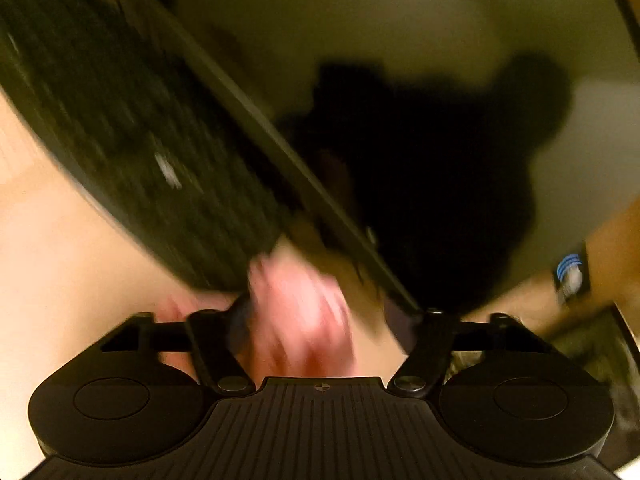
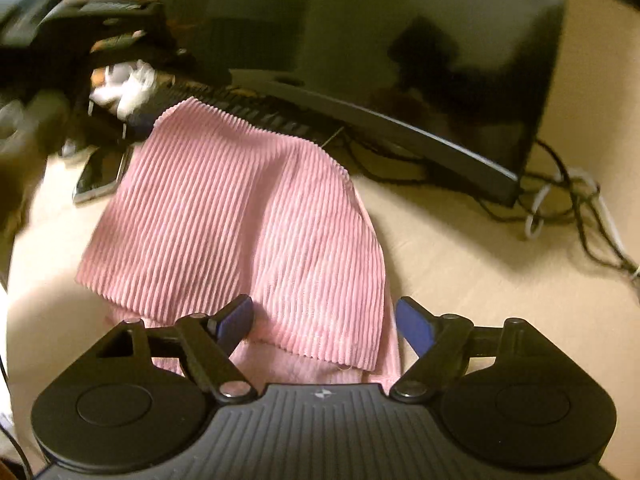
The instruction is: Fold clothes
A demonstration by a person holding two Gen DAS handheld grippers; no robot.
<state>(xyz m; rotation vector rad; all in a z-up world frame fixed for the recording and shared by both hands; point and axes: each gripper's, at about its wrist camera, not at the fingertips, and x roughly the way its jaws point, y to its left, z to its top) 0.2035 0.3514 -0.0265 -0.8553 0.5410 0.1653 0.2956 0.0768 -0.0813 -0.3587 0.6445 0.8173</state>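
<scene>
Pink ribbed cloth (image 2: 240, 224) lies on the desk (image 2: 480, 264) in front of the monitor (image 2: 360, 60), its far edge riding up onto the keyboard (image 2: 256, 110) under the screen. One layer is doubled over another: the top layer's hem ends short of a lower layer that shows nearest the right gripper (image 2: 324, 322). So at least one fold is in it, though whether more folds are wanted cannot be told.

The right gripper sits at the near edge of the cloth with its blue pads (image 2: 416, 326) spread wide, straddling the doubled hem without pinching it. That fits either a grip about to close or one just let go.

The left gripper (image 1: 316, 320) is heavily blurred. It points up toward the monitor from the keyboard's side, with a smear of pink (image 1: 300, 312) between its fingers. The fingers look apart, but I cannot tell whether they hold that pink.

A phone (image 2: 102, 178) lies beside the cloth's left edge, partly under it, and cables (image 2: 568, 200) trail off to the right of the monitor; both could snag a dragged corner.
</scene>
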